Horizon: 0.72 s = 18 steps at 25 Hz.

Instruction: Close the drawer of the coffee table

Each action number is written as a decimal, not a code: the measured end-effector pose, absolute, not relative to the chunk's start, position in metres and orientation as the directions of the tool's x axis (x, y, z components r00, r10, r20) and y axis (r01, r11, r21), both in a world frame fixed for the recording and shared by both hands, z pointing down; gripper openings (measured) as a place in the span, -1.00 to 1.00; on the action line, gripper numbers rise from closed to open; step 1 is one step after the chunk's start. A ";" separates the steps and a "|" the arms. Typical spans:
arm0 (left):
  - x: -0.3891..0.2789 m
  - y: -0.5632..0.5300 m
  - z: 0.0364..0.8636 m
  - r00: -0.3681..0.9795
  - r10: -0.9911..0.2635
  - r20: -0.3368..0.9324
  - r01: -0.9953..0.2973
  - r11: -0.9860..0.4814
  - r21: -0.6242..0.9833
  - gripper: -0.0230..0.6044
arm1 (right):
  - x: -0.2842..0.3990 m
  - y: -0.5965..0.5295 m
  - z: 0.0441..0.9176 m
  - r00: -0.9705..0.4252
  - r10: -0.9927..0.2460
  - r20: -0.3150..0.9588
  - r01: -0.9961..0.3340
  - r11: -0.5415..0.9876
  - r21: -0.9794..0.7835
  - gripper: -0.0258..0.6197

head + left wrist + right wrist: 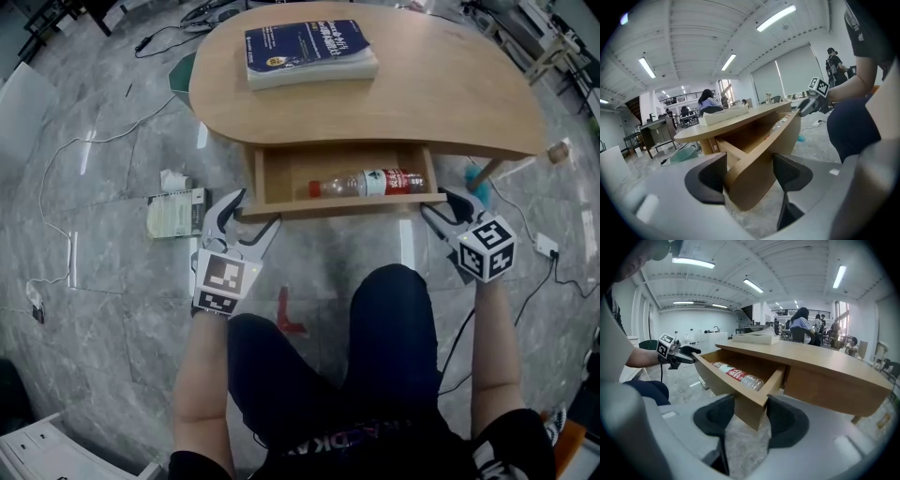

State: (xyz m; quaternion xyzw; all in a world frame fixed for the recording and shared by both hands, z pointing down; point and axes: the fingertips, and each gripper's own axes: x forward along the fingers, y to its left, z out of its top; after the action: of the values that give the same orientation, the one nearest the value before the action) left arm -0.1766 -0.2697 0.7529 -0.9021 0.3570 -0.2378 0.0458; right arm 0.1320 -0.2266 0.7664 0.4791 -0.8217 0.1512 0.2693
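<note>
The coffee table (422, 94) is light wood, and its drawer (342, 202) stands pulled out toward me. A clear bottle with a red label (367, 182) lies inside the drawer. My left gripper (246, 214) straddles the drawer's left front corner. In the left gripper view both pads of the left gripper (750, 176) lie against the wood of the drawer (759, 154). My right gripper (441, 208) sits at the right front corner. In the right gripper view that corner of the drawer (726, 380) fills the gap between the right gripper's (751, 420) pads, and the bottle (738, 374) shows beyond.
A thick blue book (309, 52) lies on the tabletop. On the grey stone floor at the left are a booklet (176, 214), a crumpled tissue (173, 180) and cables. A white plug block (546, 246) lies at the right. My knees (394, 319) are just behind the drawer.
</note>
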 end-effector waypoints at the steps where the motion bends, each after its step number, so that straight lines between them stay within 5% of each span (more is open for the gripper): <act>1: -0.176 -0.273 0.751 0.634 -0.667 0.391 -0.623 -0.740 -0.254 0.09 | 0.133 -0.231 0.765 -0.399 -0.706 0.585 -0.868 0.496 0.007 -0.26; 18: -0.170 -0.330 0.750 0.593 -0.718 0.365 -0.693 -0.686 -0.223 0.14 | 0.149 -0.289 0.763 -0.307 -0.799 0.517 -0.939 0.341 -0.029 -0.25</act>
State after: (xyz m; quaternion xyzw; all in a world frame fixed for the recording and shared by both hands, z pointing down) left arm -0.1696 -0.3300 0.7499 -0.8920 0.3953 -0.2174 0.0287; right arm 0.1490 -0.2889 0.7627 0.5494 -0.7911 0.1658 0.2119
